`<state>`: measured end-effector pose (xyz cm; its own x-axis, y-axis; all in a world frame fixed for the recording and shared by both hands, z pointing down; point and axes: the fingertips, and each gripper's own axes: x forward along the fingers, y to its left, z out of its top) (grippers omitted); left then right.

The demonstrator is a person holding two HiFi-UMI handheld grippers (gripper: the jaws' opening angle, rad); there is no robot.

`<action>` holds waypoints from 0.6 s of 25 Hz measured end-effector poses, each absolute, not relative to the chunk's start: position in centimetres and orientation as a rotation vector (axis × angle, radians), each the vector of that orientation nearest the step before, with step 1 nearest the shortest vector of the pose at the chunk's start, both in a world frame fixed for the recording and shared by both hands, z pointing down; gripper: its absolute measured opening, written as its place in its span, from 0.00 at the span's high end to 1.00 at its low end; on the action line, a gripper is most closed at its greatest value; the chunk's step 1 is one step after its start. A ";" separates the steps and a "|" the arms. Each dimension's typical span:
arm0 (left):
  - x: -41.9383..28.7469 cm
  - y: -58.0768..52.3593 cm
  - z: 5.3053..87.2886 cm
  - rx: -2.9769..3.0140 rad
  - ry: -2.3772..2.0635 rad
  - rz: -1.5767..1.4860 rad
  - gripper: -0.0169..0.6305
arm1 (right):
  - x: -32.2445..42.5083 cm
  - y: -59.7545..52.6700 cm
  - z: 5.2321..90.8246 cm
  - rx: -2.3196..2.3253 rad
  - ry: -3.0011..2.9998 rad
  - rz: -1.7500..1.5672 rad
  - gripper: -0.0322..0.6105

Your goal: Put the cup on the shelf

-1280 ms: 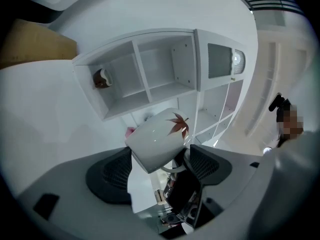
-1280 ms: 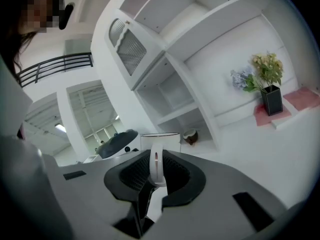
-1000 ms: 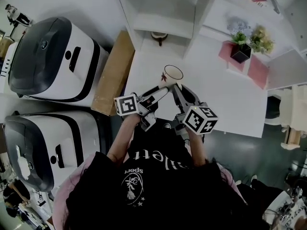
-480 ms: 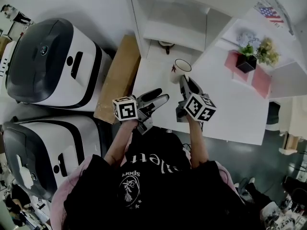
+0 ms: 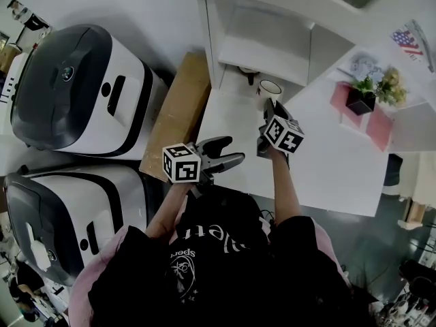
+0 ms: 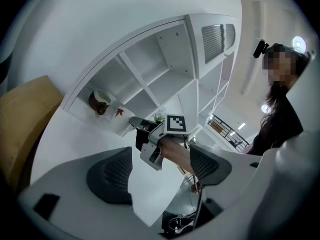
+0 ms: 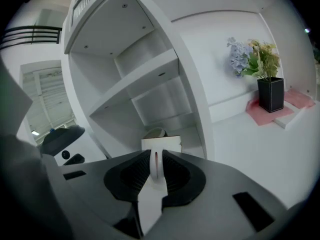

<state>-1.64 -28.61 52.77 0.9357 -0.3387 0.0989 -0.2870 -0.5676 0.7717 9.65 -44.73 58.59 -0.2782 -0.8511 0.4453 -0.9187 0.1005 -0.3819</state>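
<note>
Cup point(image 5: 270, 87) in hand is the part that's done: my right claw point(image 5: 268, 104) is closed narrow on its handle, and in the right gripper view the thin white loop stands pinched between the two pads point(image 7: 135, 176), with the cup's body point(image 7: 161, 145) just beyond the tips. It is not on the shelf point(image 5: 266, 39) yet. From the head view it sits at the front edge of the lowest compartment, right at the mouth and no further in. I cannot tell whether its base is touching the surface point(image 5: 327, 162) or hanging just clear of it.

What I judge is left: carry it inside the opening, set it down upright, let go of the handle and back out. A brownish cup-like thing point(image 5: 246, 70) already sits deeper in that same compartment, to the left of my cup, so I would want to land beside it, not against it.

My left claw point(image 5: 231, 150) is well back from the shelf, over the near edge of the surface, its jaws spread wide with nothing between them; the left gripper view shows only bare white surface in the gap.
</note>
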 end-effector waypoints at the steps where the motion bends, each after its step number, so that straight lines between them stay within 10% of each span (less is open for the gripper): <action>1: -1.9 -28.7 52.9 2.208 -0.453 -0.075 0.42 | 9.7 -45.2 59.0 1.823 -2.231 0.915 0.81; 15: -4.0 -29.0 53.7 2.197 -0.487 -0.071 0.42 | 10.4 -48.6 61.0 1.970 -2.151 0.686 0.81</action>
<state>-4.00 -28.98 53.70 0.9221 -0.3686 0.1181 -0.3197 -0.5533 0.7692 10.35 -48.61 60.99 -0.1295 -0.9060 0.4030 -0.9720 0.0356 -0.2322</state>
